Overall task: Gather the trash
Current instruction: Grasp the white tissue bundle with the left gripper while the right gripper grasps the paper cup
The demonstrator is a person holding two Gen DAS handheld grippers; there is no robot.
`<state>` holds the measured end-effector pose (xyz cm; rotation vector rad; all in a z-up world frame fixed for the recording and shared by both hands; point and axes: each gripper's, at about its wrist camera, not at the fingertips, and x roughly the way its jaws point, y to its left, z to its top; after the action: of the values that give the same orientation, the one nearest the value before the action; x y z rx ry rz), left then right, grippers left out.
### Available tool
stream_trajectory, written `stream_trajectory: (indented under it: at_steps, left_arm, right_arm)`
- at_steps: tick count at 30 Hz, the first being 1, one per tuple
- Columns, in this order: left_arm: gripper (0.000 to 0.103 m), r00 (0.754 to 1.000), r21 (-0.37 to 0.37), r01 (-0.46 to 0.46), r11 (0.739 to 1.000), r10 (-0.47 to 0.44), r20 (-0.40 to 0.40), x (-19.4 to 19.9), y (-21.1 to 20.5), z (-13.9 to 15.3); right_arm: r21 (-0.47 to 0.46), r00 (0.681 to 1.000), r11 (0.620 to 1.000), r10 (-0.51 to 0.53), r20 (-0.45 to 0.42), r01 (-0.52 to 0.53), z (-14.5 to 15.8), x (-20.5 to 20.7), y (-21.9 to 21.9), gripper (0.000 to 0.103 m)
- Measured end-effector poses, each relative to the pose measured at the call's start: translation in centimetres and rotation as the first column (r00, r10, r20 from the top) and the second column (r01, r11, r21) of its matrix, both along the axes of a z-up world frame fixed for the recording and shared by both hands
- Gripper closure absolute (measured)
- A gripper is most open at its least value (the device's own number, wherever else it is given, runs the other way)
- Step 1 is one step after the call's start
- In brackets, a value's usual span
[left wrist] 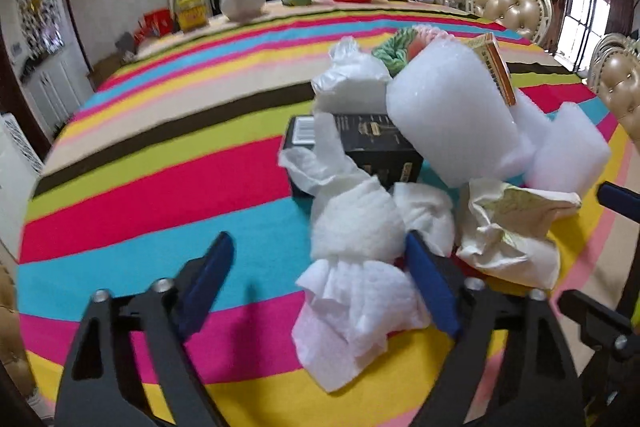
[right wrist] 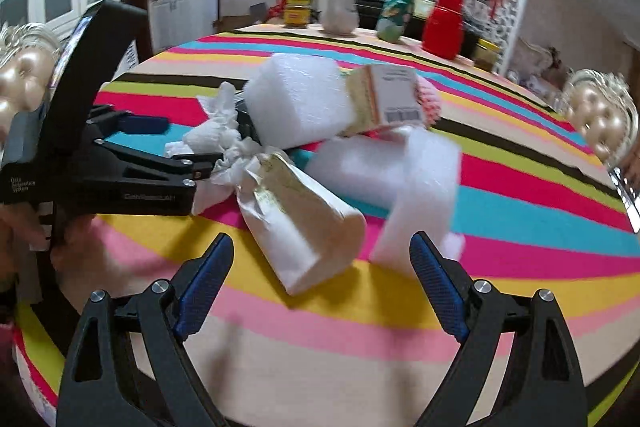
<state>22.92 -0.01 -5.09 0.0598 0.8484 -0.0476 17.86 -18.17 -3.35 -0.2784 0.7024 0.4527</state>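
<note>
Trash pile: crumpled white tissue wads (left wrist: 356,227), a creased white paper bag with gold print (right wrist: 296,215), white foam blocks (left wrist: 452,119), a black cardboard box (left wrist: 372,147) and a small orange-edged carton (left wrist: 498,67) are heaped together on the striped multicoloured tablecloth (left wrist: 160,195), apparently gathered so they can be picked off one by one.

Left gripper (left wrist: 320,283): the blue pads are seen part-way apart around the nearest tissue wad; the right pad touches it, the left pad stands clear, so nothing is gripped yet. It is judged to be lined up for a pinch on that wad.

Right gripper (right wrist: 322,275): the jaws are held wide with nothing between the pads; the paper bag lies just ahead, seemingly the intended target.

Hidden or unclear: the black box is mostly covered by foam and tissue. A green and pink knitted item (left wrist: 400,47) behind the foam cannot be identified. No trash bin is seen. Motion blur softens the foam edges in the right wrist view.
</note>
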Motion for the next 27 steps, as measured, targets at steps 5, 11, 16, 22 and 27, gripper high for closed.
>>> stream_trajectory:
  at_steps: [5, 11, 16, 22, 27]
  left_arm:
    - [0.076, 1.000, -0.043, 0.031, 0.999, -0.032, 0.000, 0.4, 0.3, 0.0]
    - [0.077, 0.980, -0.009, -0.020, 1.000, 0.021, 0.198, -2.3, 1.1, 2.2]
    - [0.077, 0.949, -0.043, -0.047, 0.998, 0.058, 0.309, -3.7, 1.4, 3.7]
    - [0.077, 0.931, -0.059, -0.039, 0.998, 0.058, 0.359, -4.6, 1.2, 4.5]
    - [0.077, 0.919, -0.049, -0.010, 0.999, 0.029, 0.393, -5.7, 0.7, 4.6]
  right_arm:
    - [-0.007, 0.998, 0.998, 0.061, 0.005, -0.061, 0.5, 1.9, 0.9, 0.020]
    - [0.000, 0.993, 0.995, 0.101, -0.058, -0.101, -0.6, 3.5, 1.0, 0.042]
    - [0.057, 0.993, 0.994, 0.097, -0.060, -0.094, -0.3, 3.1, 0.2, 0.079]
    - [0.073, 0.995, 0.994, 0.085, -0.051, -0.081, -0.2, 1.7, -0.2, 0.088]
    - [0.121, 0.999, 0.992, 0.039, -0.008, -0.038, 1.0, 0.3, -0.9, 0.090]
